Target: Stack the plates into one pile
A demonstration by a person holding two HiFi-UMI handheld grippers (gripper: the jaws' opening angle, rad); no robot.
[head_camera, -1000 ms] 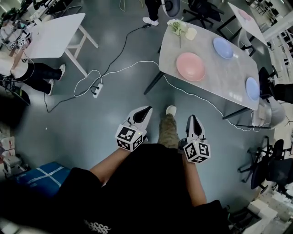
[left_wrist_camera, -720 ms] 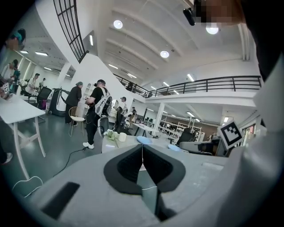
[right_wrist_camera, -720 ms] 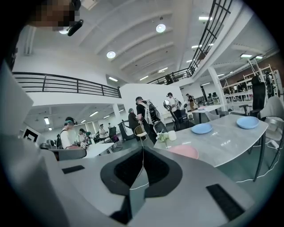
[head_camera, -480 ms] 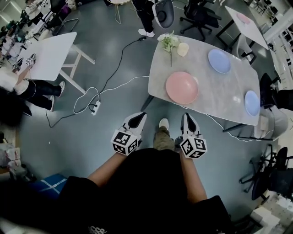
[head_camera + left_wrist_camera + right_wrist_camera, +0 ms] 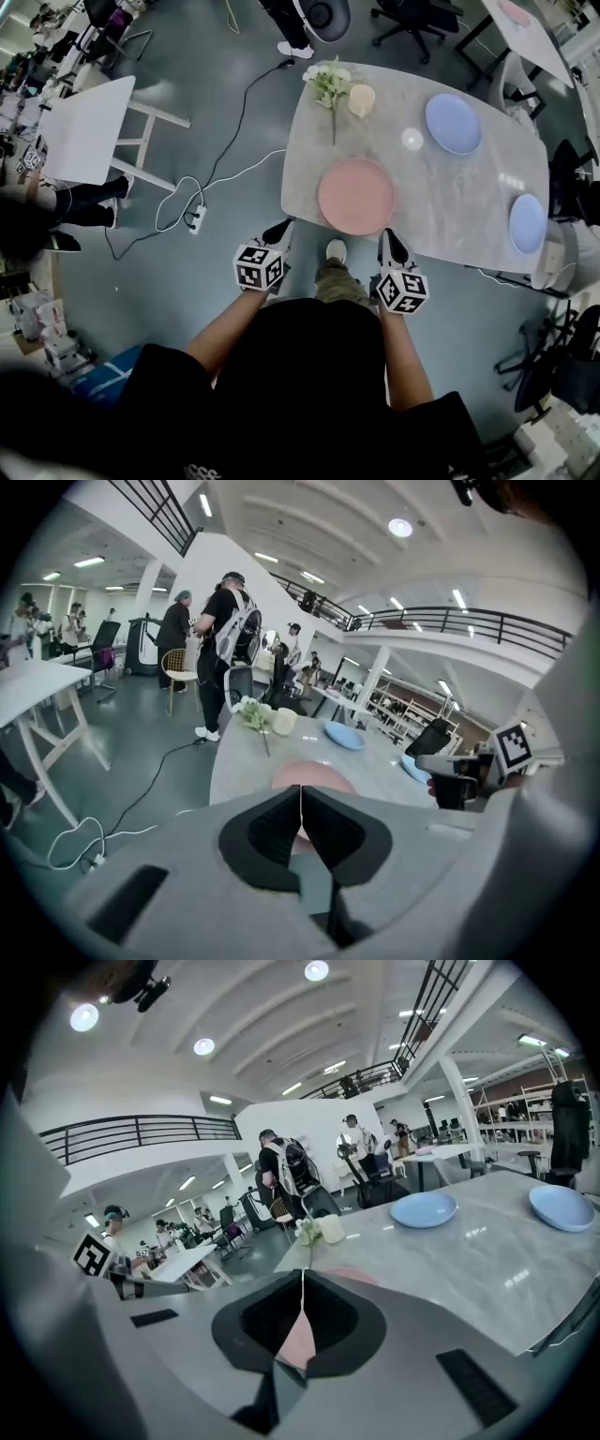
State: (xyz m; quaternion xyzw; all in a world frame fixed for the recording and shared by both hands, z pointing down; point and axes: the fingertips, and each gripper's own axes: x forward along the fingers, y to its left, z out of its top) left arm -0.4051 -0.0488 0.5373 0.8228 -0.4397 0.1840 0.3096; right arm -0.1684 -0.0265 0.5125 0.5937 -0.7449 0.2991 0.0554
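The grey floor [image 5: 187,281] lies under both pairs of tongs, with a white cable [image 5: 178,187] and its power strip [image 5: 197,220] out to the left of the left tongs [image 5: 280,230]. A white table [image 5: 84,131] stands further left, well apart from them. The marble-look bench [image 5: 459,216] stretches ahead of the tongs, its near edge just in front of their tips. The left tongs point at its near left corner. The right tongs [image 5: 390,238] reach the near edge itself.

The pink plate [image 5: 356,196] lies flat on the bench just ahead of the tongs and between them, close to the near edge. The larger blue plate [image 5: 453,123] sits well beyond the right tongs, toward the far side of the bench. The smaller blue plate [image 5: 528,223] rests off to the right of the right tongs, near the end of the bench. All three plates lie apart, none stacked.

Both pairs of tongs are pressed together at the tips, with nothing gripped between them. A sprig of white flowers [image 5: 328,82] and a pale cup [image 5: 362,99] sit side by side at the far edge, straight ahead.
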